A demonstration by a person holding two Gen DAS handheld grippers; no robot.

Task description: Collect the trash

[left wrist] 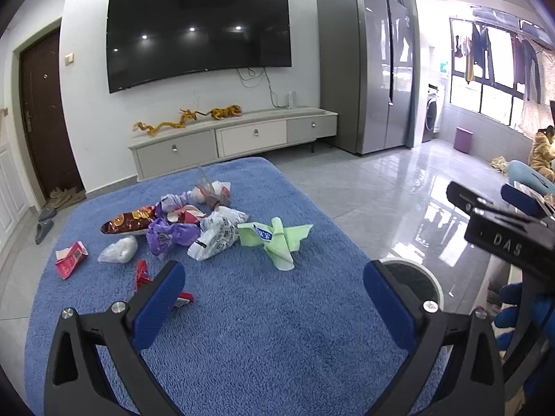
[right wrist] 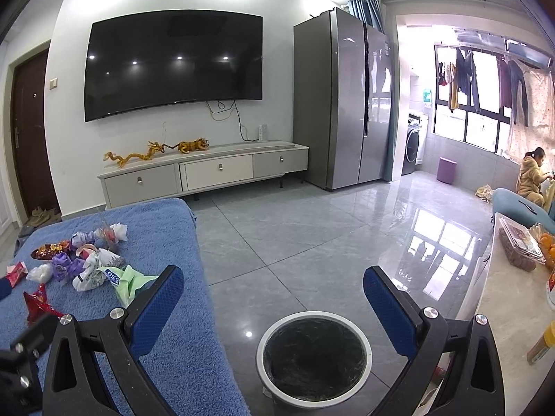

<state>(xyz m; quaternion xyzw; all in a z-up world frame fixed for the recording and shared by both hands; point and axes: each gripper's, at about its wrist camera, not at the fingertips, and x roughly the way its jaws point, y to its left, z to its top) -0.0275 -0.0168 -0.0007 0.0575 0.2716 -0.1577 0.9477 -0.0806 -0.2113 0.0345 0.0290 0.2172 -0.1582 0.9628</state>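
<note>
**Mia:** What is the person doing now?

**Ben:** Getting ready to pick up trash. The left gripper is hanging over the blue mat with its fingers spread wide, holding nothing. The right gripper is spread wide too, and it is holding nothing.

**Mia:** Where is the trash sitting?

**Ben:** It is lying in a pile on the far part of the mat. I am seeing a green wrapper, a white bag, a purple bag and a red packet. A small red wrapper is lying just beside the left finger.

**Mia:** And where is it all going?

**Ben:** I am guessing into the round bin on the floor, just beside the mat. The right gripper is hanging right above it.

**Mia:** So what is coming next?

**Ben:** I think a gripper is going to reach forward, go down over one piece and squeeze it.

**Mia:** Is anything getting in the way?

**Ben:** The pieces are touching each other, so two may be coming up together. The TV and fridge are standing well apart.
</note>
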